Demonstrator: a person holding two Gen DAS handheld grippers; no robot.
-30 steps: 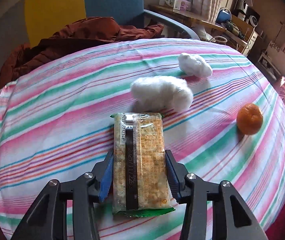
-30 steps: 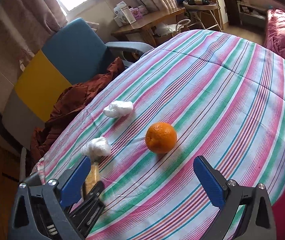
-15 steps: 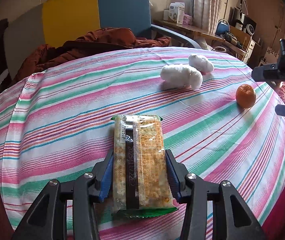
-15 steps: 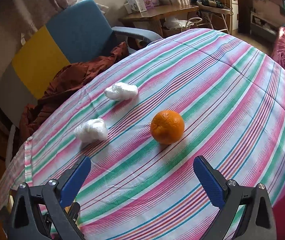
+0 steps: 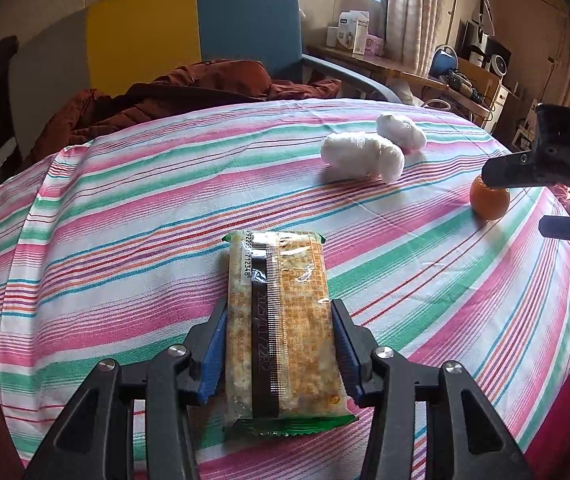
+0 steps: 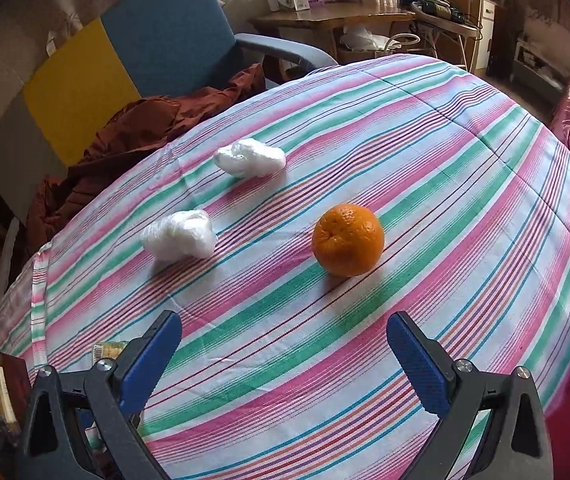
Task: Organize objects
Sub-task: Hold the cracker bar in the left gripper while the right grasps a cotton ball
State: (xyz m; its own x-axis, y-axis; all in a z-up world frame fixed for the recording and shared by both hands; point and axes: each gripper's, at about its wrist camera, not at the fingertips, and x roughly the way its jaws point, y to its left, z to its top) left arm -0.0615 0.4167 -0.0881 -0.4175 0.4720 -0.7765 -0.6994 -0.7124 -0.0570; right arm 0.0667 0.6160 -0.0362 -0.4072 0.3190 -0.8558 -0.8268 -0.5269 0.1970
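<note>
Left wrist view: the left gripper (image 5: 279, 344) clamped a wrapped snack bar (image 5: 281, 320) above the striped cloth (image 5: 125, 216). Right wrist view: the right gripper (image 6: 285, 356) stood spread wide, grasping nothing; beyond it lay an orange (image 6: 347, 239), then two white wads (image 6: 181, 234) (image 6: 249, 157), then a chair (image 6: 165, 36) draped with brown fabric (image 6: 125, 136).

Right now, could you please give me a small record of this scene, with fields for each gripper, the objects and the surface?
left gripper: shut on snack packet
right gripper: open, holds nothing, aimed toward orange
white wads: two, nearer wad and farther wad, apart from each other, left of orange
surface: striped cloth
behind: blue and yellow chair
</note>
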